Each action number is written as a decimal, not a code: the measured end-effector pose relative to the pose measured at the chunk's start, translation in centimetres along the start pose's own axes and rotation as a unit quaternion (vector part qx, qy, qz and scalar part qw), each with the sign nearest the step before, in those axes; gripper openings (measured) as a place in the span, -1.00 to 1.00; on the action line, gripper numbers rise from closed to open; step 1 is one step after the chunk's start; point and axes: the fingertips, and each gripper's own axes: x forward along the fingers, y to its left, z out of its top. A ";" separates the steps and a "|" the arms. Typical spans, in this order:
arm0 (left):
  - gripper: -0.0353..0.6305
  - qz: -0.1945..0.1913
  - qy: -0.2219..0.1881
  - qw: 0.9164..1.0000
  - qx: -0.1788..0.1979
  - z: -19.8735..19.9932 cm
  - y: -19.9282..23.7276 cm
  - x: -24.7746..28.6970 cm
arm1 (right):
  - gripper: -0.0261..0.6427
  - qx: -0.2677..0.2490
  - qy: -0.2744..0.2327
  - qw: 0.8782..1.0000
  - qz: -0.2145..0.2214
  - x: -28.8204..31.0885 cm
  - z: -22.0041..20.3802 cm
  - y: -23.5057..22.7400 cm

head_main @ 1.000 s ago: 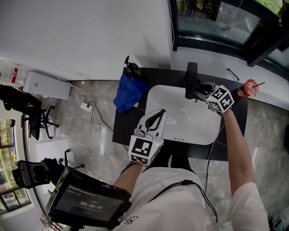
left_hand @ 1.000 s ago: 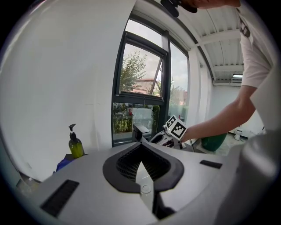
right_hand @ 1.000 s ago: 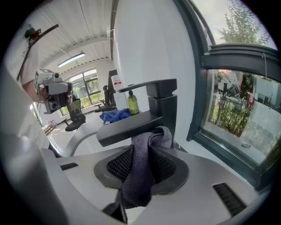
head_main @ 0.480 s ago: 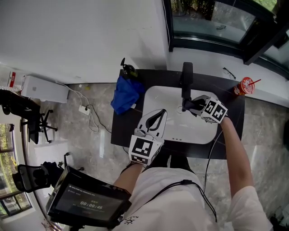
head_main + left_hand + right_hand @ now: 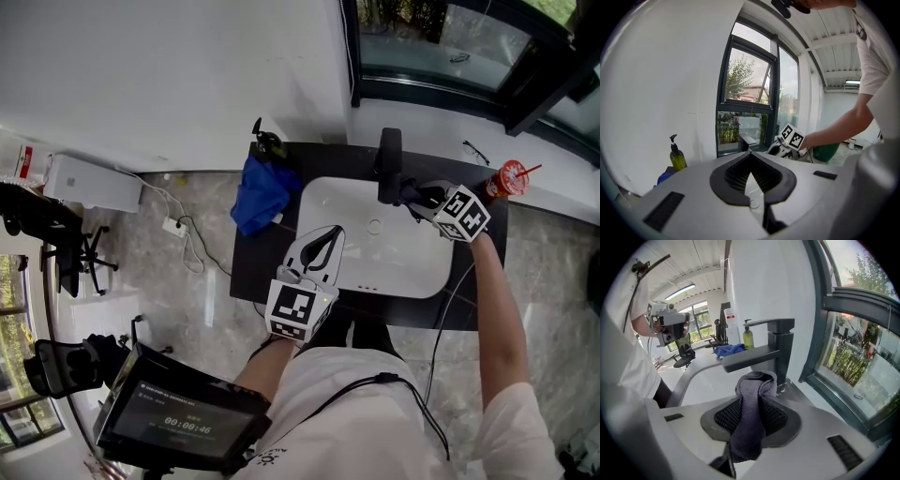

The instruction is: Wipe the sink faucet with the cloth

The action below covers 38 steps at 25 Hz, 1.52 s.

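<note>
We see boxy matte faucet (image 5: 782,345), glossy white sink (image 5: 323,202), R gripper (image 5: 757,380) clamps soft grey cloth (image 5: 747,427), L gripper (image 5: 750,154) closed, empty.

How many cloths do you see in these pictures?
2. A grey cloth is clamped in the right hand-held gripper; a blue cloth lies left of the sink. None seems hidden.

Grey cloth (image 5: 751,413) bunched in upright fold, top at column of dark square faucet (image 5: 782,345), just under level spout.
</note>
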 end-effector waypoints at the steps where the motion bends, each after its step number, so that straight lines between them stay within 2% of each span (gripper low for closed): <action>1: -0.91 0.001 0.000 1.000 0.000 0.0 0.1 0.0 | -0.58 0.002 -0.003 1.000 -0.008 -0.2 0.3 -0.6; 8: -0.91 0.005 0.000 1.000 -0.001 0.1 0.6 0.1 | -0.58 0.028 -0.020 0.996 -0.079 -0.8 2.4 -5.0; 12: -0.91 0.006 0.001 1.000 -0.001 0.0 0.8 0.2 | -0.58 0.056 -0.032 0.993 -0.100 0.1 3.3 -6.4; 20: -0.91 0.011 0.007 1.000 -0.006 -0.5 1.3 0.2 | -0.58 0.049 -0.036 0.995 -0.081 1.7 4.5 -5.4; 27: -0.91 0.005 0.006 1.000 -0.006 -0.3 0.7 0.7 | -0.58 0.034 -0.059 0.997 -0.030 2.2 4.4 -2.8; 38: -0.91 0.006 0.008 1.000 -0.001 -0.5 0.1 0.2 | -0.58 -0.003 -0.060 0.998 0.011 2.2 3.6 0.3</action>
